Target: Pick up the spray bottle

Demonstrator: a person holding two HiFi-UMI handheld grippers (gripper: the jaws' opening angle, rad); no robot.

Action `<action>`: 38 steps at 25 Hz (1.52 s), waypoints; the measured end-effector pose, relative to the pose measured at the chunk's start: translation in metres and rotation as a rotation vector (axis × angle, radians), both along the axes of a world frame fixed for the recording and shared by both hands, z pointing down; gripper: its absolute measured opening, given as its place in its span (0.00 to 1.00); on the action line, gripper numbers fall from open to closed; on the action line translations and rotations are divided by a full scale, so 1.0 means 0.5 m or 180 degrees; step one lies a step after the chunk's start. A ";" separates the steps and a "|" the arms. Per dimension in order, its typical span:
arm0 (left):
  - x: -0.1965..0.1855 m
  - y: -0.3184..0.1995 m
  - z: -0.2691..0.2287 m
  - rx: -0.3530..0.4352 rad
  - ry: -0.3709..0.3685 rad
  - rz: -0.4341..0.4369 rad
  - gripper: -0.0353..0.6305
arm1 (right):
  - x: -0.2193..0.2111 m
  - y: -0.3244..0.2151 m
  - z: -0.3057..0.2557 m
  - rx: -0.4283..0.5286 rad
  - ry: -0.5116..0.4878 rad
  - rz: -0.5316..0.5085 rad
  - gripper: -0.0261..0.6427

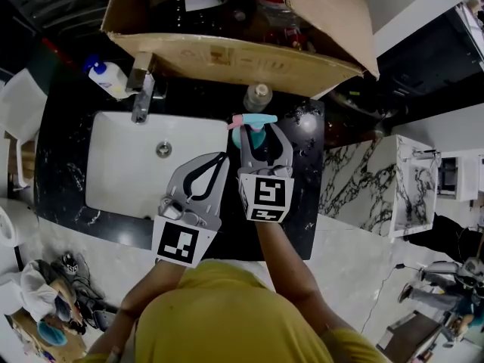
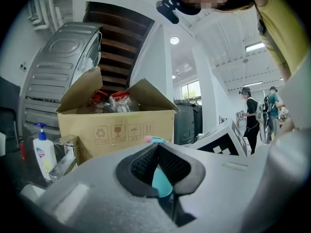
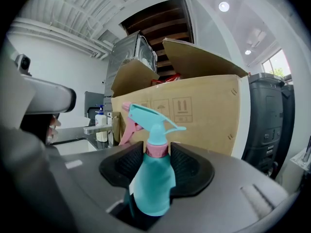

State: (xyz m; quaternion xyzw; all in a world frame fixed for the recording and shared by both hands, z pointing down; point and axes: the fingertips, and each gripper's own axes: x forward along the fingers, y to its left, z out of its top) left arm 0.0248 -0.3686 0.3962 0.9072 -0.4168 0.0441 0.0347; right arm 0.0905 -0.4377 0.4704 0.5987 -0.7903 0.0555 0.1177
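A teal spray bottle [image 1: 253,132] with a pink trigger and collar stands upright on the black counter [image 1: 302,203], to the right of the sink. My right gripper [image 1: 262,131] has a finger on each side of it. In the right gripper view the bottle [image 3: 150,178] fills the space between the pads of the right gripper [image 3: 156,154], with a thin light gap by the left pad, so the jaws stand open around it. My left gripper [image 1: 221,158] hangs over the sink's right edge, shut and empty. The left gripper view shows the left gripper [image 2: 156,147] with its pad tips touching and the teal bottle [image 2: 161,182] behind them.
A large open cardboard box [image 1: 234,59] stands just behind the bottle. A white sink [image 1: 121,172] with a faucet [image 1: 141,97] lies to the left, with a hand-soap pump bottle [image 1: 110,78] at its back corner. A small capped jar [image 1: 257,97] stands between box and bottle. People [image 2: 250,115] stand far off.
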 end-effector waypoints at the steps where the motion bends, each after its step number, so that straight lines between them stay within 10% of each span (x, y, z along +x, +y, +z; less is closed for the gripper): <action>1: -0.001 0.000 -0.001 -0.0003 0.0010 -0.0004 0.06 | 0.000 -0.001 -0.002 0.0011 0.0001 0.0001 0.29; 38: -0.022 0.025 -0.030 0.0104 0.0050 -0.0033 0.06 | 0.014 -0.001 -0.087 0.0345 -0.0156 0.0120 0.23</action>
